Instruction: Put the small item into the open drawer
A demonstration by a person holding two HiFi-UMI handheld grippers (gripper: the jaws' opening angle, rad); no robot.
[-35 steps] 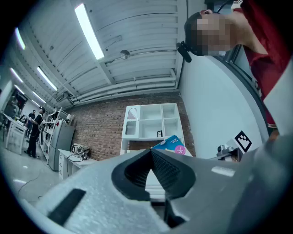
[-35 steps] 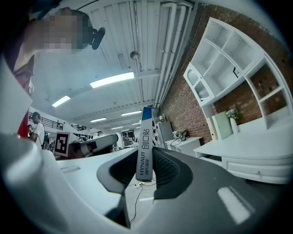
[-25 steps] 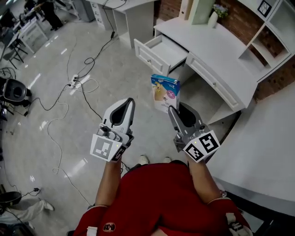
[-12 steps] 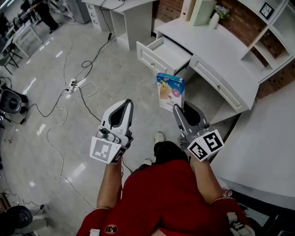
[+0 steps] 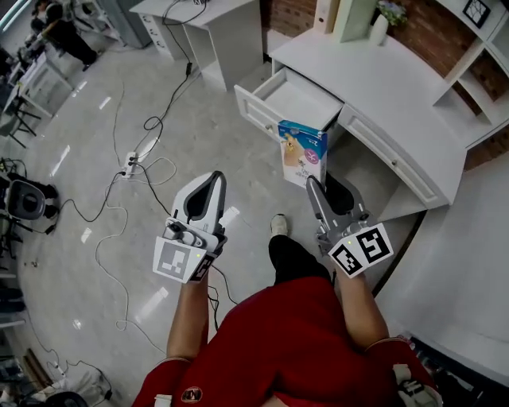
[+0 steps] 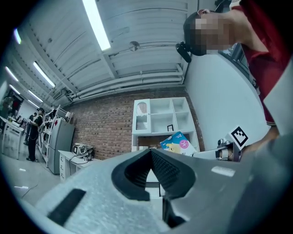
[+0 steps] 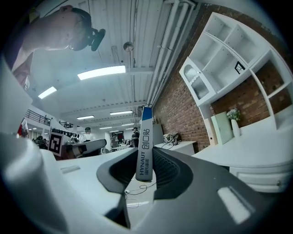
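Head view. The box (image 5: pixel 304 151) stands upright between the jaws of the right gripper (image 5: pixel 312 183), just in front of the open drawer (image 5: pixel 256 103). The drawer projects from the left end of the desk (image 5: pixel 382 79); a shelf unit (image 5: pixel 477 48) stands on the desk's far side. The left gripper (image 5: pixel 216 175) is level with the right one and well apart from the box. A power strip (image 5: pixel 132 162) lies on the floor further left. A second desk (image 5: pixel 231 24) stands behind the drawer.
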